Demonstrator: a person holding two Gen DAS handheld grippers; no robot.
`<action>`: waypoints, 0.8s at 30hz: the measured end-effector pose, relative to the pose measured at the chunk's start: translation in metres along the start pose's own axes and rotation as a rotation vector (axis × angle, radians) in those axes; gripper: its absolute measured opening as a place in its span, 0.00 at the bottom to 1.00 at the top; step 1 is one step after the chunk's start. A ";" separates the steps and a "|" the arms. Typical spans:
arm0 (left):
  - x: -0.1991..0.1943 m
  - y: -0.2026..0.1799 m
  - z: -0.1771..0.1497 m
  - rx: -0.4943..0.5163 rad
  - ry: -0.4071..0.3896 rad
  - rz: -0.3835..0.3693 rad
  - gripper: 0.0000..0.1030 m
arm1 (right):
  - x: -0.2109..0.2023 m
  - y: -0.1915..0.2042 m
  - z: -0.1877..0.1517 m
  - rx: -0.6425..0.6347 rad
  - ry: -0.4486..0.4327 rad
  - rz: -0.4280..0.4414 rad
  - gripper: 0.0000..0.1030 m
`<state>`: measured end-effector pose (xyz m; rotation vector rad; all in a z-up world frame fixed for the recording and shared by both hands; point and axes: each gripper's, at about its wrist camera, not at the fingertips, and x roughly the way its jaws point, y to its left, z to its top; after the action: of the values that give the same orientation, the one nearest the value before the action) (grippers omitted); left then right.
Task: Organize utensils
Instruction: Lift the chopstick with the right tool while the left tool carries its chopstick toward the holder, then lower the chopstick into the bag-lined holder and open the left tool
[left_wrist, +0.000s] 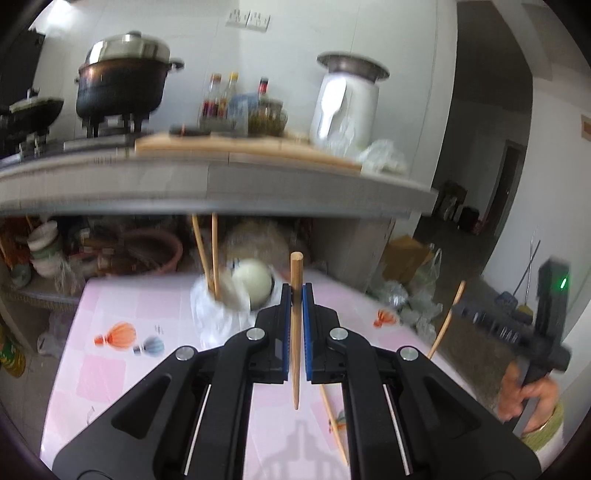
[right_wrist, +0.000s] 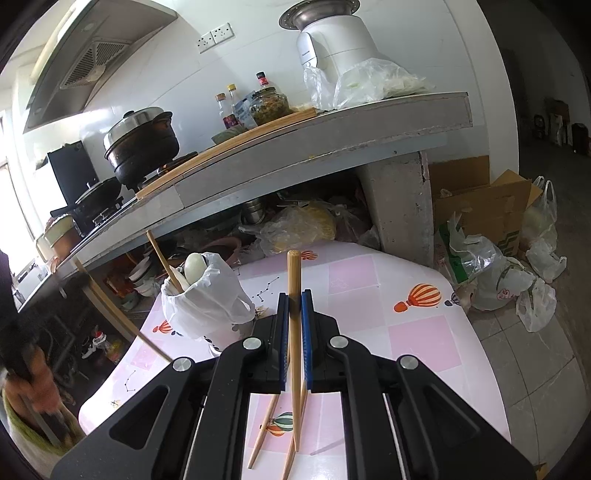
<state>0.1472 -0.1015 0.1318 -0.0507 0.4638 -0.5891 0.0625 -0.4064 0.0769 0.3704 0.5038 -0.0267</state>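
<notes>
Both grippers, left (left_wrist: 295, 291) and right (right_wrist: 294, 301), are holding jaws clamped on one upright chopstick (left_wrist: 295, 332) each above the bench (right_wrist: 424, 332). Each stick should be lowered vertically, tip first, into the holder (right_wrist: 199, 306) beside the spoon (right_wrist: 195, 267); two loose chopsticks (right_wrist: 264, 428) are lying below.

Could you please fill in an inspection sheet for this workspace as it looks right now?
Surface: pink checked table with balloon prints.
Job's things: bag-lined utensil holder with chopsticks and a spoon; two loose chopsticks on the table.
Clutter: nothing seen on the table.
Grippers: left gripper shut on a chopstick; right gripper shut on another chopstick.
Cables: nothing seen.
Surroundings: counter with pot, bottles, jar; bags on the floor.
</notes>
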 end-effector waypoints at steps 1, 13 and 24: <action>-0.005 -0.001 0.009 0.008 -0.028 0.003 0.05 | 0.001 0.000 0.000 0.002 0.001 0.000 0.07; -0.006 0.001 0.088 0.054 -0.210 0.058 0.05 | 0.007 -0.002 0.000 0.004 0.015 -0.012 0.07; 0.061 0.035 0.083 0.012 -0.121 0.101 0.05 | 0.013 -0.002 0.001 -0.003 0.029 -0.020 0.07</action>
<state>0.2464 -0.1130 0.1751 -0.0508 0.3435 -0.4870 0.0740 -0.4080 0.0712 0.3630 0.5359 -0.0400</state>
